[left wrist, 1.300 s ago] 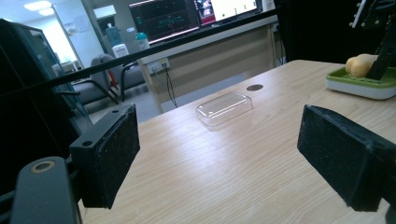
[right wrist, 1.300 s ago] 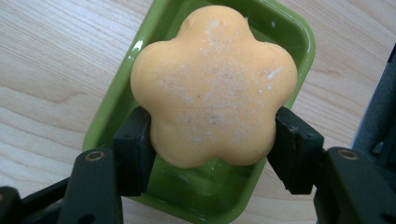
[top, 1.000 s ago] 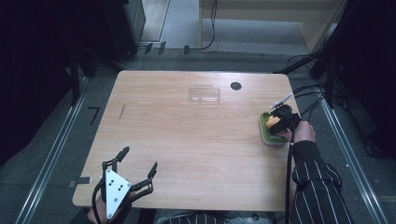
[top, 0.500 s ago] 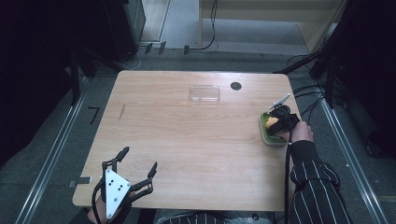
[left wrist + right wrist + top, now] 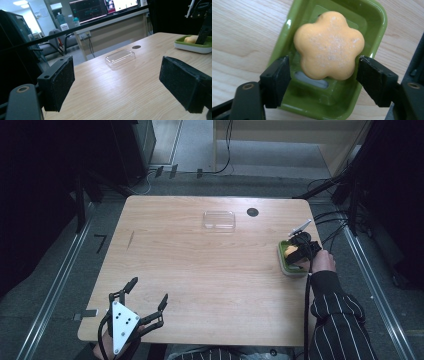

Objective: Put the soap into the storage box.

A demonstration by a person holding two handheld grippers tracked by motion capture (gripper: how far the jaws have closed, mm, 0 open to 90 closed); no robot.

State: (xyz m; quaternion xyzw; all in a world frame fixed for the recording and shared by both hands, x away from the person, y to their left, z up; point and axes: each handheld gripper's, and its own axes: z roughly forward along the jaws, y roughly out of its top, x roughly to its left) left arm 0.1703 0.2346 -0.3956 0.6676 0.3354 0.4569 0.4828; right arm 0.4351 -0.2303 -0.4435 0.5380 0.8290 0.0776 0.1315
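Flower-shaped orange soap [image 5: 329,45]: lies in a green dish [image 5: 372,15] at the desk's [image 5: 200,270] right edge, not yet lifted; the right gripper [image 5: 323,80] is spread with a finger on each side of the soap, the right one about touching, so a grasp looks imminent. Clear lid [image 5: 219,219]: near the far edge, untouched. Left gripper [image 5: 150,298]: released, empty, at the near left corner; the dish's purpose for the lid is unconfirmed, and the right fingers are hard to make out in the high view.
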